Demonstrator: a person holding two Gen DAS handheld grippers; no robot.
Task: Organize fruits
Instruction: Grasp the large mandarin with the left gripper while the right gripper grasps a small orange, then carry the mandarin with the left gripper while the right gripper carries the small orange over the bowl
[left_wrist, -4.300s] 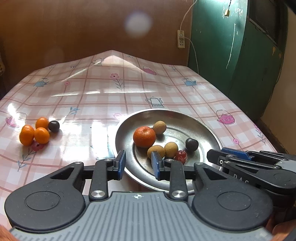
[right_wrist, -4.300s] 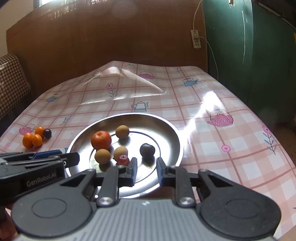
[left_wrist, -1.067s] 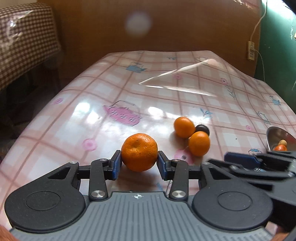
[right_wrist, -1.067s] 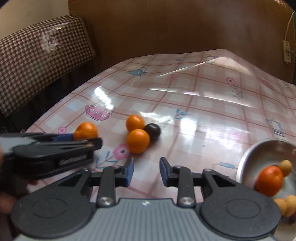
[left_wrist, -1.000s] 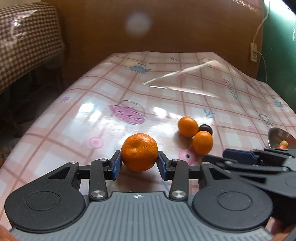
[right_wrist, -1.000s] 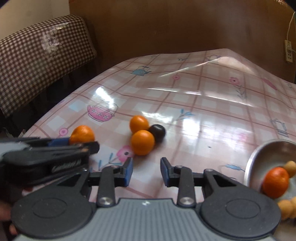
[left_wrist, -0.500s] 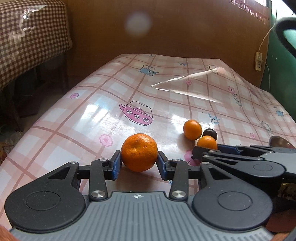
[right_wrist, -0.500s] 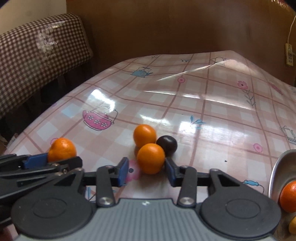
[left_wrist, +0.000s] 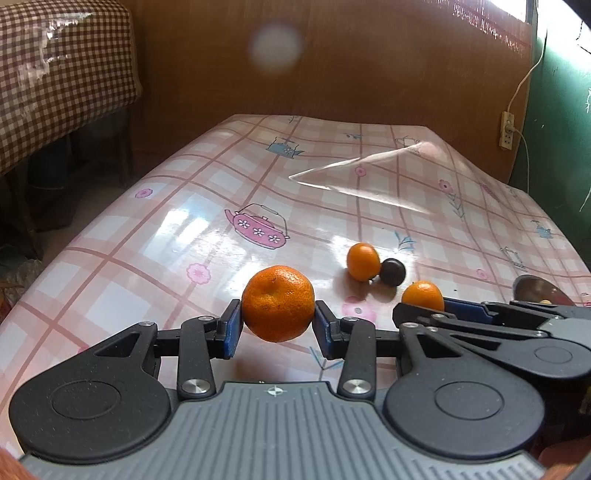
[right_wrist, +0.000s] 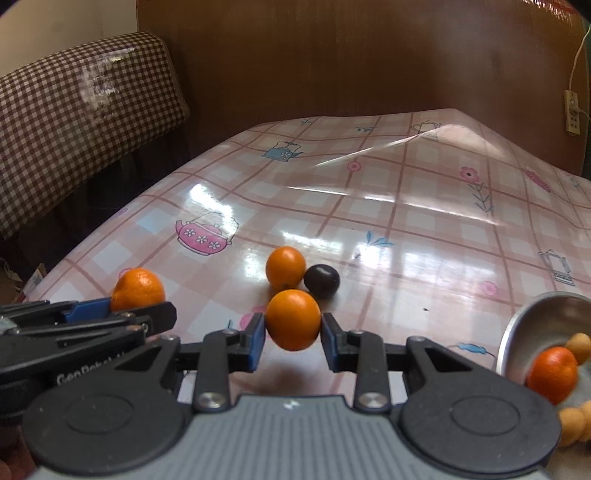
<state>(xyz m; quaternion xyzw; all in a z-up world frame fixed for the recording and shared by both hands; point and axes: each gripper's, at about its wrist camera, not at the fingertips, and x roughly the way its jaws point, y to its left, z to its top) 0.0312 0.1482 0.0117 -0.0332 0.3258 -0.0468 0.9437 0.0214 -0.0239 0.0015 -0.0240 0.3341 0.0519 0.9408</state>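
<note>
My left gripper (left_wrist: 277, 328) is shut on a dimpled mandarin (left_wrist: 277, 302), held just above the tablecloth. My right gripper (right_wrist: 293, 335) is shut on a smooth small orange (right_wrist: 293, 319), lifted slightly off the cloth. In the left wrist view this right gripper (left_wrist: 419, 315) reaches in from the right with its orange (left_wrist: 423, 294) showing above the finger. In the right wrist view the left gripper (right_wrist: 146, 312) lies at the left with its mandarin (right_wrist: 137, 288). One more small orange (right_wrist: 285, 267) and a dark round fruit (right_wrist: 321, 281) rest on the table beyond.
A metal plate (right_wrist: 532, 314) at the right edge holds an orange-red fruit (right_wrist: 552, 373) and small tan fruits (right_wrist: 572, 424). The table wears a glossy pink checked cloth (right_wrist: 406, 229). A checkered-covered seat (right_wrist: 74, 110) and a wooden wall stand behind; the table's left edge is close.
The right gripper moved forward to the nearer small orange, shut on it and raised it a little. The left gripper kept its hold on the mandarin and hardly moved.
</note>
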